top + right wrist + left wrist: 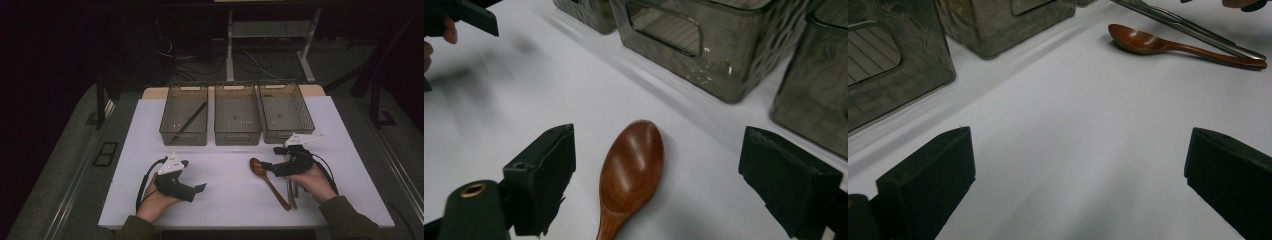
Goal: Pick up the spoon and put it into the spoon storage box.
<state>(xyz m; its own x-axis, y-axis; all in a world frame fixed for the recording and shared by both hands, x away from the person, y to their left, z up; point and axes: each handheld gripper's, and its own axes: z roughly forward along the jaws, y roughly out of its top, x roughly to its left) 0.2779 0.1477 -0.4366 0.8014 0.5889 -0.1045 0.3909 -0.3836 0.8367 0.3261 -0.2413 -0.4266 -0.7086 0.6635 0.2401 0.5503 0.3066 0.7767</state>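
A brown wooden spoon [269,181] lies on the white table, bowl toward the bins and handle toward the front edge. My right gripper [266,167] reaches in from the right, low over the table, and stands open. The spoon's bowl [633,165] lies between its jaws, and neither pad touches it. My left gripper [196,176] rests at the front left, open, with bare table between its jaws [1080,145]. From the left gripper view the spoon [1148,44] lies well ahead, at the upper right.
Three translucent grey bins [183,137] [237,137] [285,135] stand in a row at the back. The left one holds a black stick [192,120]. Metal cutlery [291,192] lies just right of the spoon's handle, under the right hand. White table [225,200] stretches between the hands.
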